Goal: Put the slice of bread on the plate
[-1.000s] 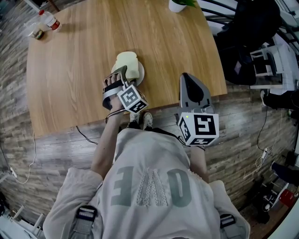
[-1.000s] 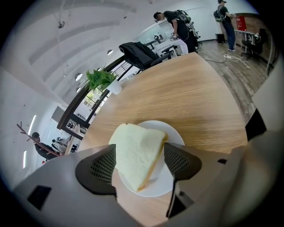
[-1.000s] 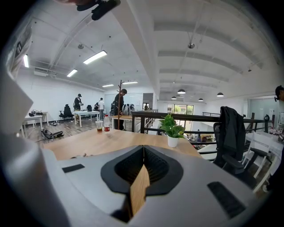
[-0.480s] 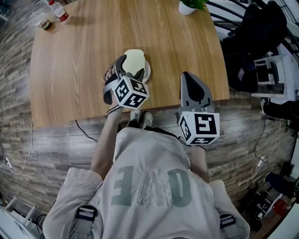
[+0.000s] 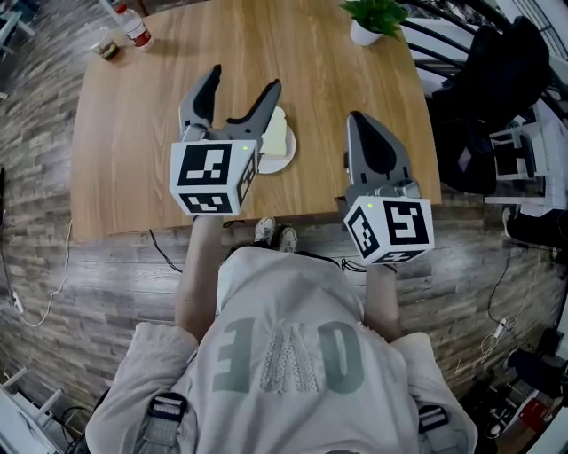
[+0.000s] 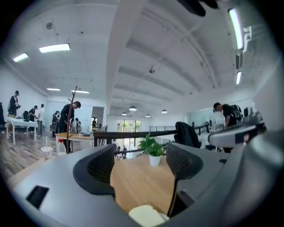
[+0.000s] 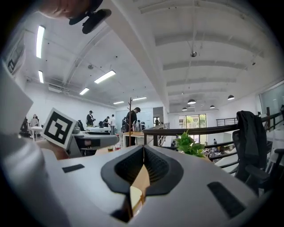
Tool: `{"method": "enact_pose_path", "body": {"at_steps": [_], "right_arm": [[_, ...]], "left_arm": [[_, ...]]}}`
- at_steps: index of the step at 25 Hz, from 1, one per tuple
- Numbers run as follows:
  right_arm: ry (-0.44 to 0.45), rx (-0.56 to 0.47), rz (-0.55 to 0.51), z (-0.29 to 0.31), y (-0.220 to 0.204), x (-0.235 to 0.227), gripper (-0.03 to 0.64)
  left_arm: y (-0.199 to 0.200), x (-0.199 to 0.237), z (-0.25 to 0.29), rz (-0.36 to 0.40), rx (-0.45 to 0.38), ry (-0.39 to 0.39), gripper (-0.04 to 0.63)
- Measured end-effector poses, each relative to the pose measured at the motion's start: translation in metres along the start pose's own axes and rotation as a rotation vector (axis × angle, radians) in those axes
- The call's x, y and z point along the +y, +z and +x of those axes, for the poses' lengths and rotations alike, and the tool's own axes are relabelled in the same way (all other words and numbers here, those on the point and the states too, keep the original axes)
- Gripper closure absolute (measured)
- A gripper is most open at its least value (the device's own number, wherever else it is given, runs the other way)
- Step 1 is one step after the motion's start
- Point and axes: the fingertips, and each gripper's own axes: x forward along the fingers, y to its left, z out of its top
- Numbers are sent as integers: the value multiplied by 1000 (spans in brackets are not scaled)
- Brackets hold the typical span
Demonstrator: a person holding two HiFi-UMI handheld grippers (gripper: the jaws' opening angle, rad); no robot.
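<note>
Left gripper view: left tool spread wide, empty, above bread slice; right tool pressed together.

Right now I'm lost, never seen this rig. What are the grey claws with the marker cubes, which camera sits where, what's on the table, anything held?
There is no robot here. A person holds a two-jaw gripper in each hand, and the marker cubes are part of those grippers. The head view looks steeply down from the person's head. The other two views ride on the grippers and look along their jaws. The left gripper is open and empty, held above the wooden table. The right gripper is shut with nothing in it. On the table a slice of bread lies on a white plate. Further off stand a potted plant, a bottle and a cup.
</note>
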Motion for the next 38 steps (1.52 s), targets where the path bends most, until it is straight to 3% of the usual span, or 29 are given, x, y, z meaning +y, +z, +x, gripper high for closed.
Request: {"method": "enact_pose_path", "body": {"at_steps": [4,10,13,16,18,25,31,38], "right_arm": [[30,-42,7,5,13,6,598],[109,-110,50,17,34,21,598],[136,-125,44,22,42,29,598],[166,-131,42,27,44,37,598],[176,-122,48,30,42,40,598],[205,-109,41,33,36,55,599],[227,-118,-36,33,40,61,600],[219,-109,-43,30,33,58,600]], "left_arm": [[51,12,-31,-84,-168,21,245],[93,32,-77,-17,-293,151,258],[98,40,-90,20,-318,211,377],[102,49,-101,68,-320,282,522],[102,53,-104,109,-304,321,584],[93,66,-112,140,-250,391,588],[90,66,-114,129,-244,389,588],[84,62,-110,112,-231,372,588]]}}
